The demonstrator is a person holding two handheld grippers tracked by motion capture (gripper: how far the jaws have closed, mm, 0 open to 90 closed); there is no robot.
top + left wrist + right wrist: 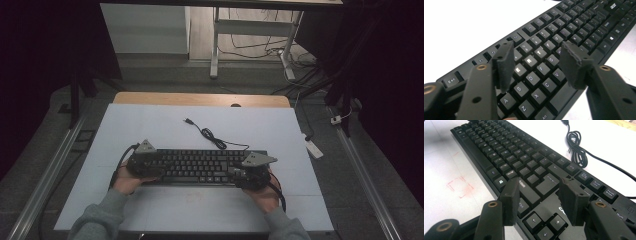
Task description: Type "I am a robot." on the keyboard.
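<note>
High view shows a black keyboard [200, 166] lying flat on the white table [150, 125], near the person's side; its cord [212, 137] curls away behind it, not plugged in. The left gripper [142, 162] sits at the keyboard's left end and the right gripper [252, 170] at its right end; both have their jaws spread wide over the keys, pinching nothing. The keyboard looks long, stiff and fairly light; its keys could pop off if squeezed, so the two short ends of the frame seem the best places to hold; the loose cord may drag.
</note>
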